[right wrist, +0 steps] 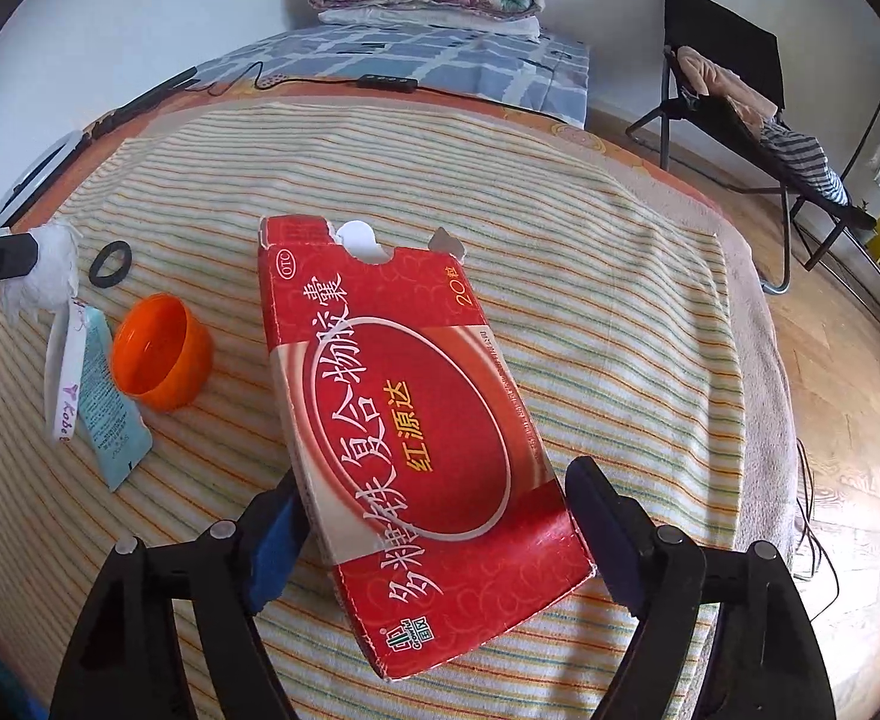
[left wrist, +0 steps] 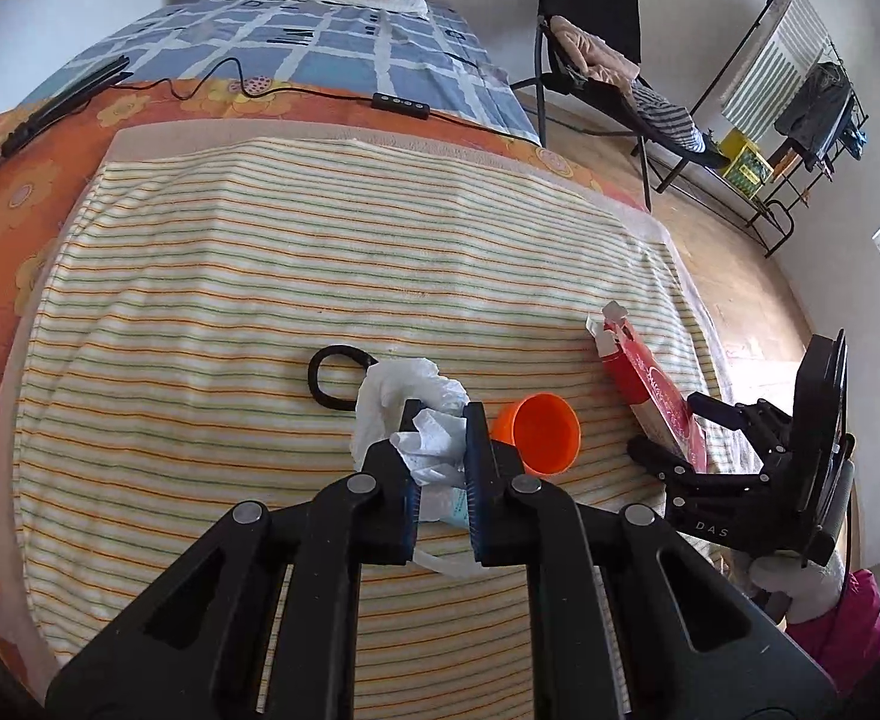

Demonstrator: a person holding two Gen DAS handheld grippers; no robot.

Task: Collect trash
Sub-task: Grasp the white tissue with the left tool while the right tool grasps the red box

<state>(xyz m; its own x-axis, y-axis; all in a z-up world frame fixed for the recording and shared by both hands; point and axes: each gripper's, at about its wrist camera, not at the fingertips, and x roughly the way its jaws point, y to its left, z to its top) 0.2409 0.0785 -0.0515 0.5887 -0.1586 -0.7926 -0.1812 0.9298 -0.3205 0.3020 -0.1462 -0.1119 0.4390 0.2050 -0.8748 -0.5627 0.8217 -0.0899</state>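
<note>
My left gripper (left wrist: 443, 414) is shut on a crumpled white tissue (left wrist: 404, 390) just above the striped towel (left wrist: 320, 252). In the right wrist view that tissue (right wrist: 50, 276) hangs from the left gripper (right wrist: 26, 255) at the far left. My right gripper (right wrist: 434, 483) is shut on the near end of a flattened red medicine box (right wrist: 392, 390), which tilts up off the towel. The left wrist view has the box (left wrist: 650, 378) and the right gripper (left wrist: 671, 426) at the bed's right edge. An orange cap (right wrist: 161, 351) lies between them.
A black ring (right wrist: 110, 264), a light blue sachet (right wrist: 110, 402) and a white strip (right wrist: 68, 372) lie on the towel near the cap. A cable with a controller (left wrist: 401, 103) crosses the bed behind. A black chair (left wrist: 590, 30) and wooden floor (left wrist: 740, 264) are to the right.
</note>
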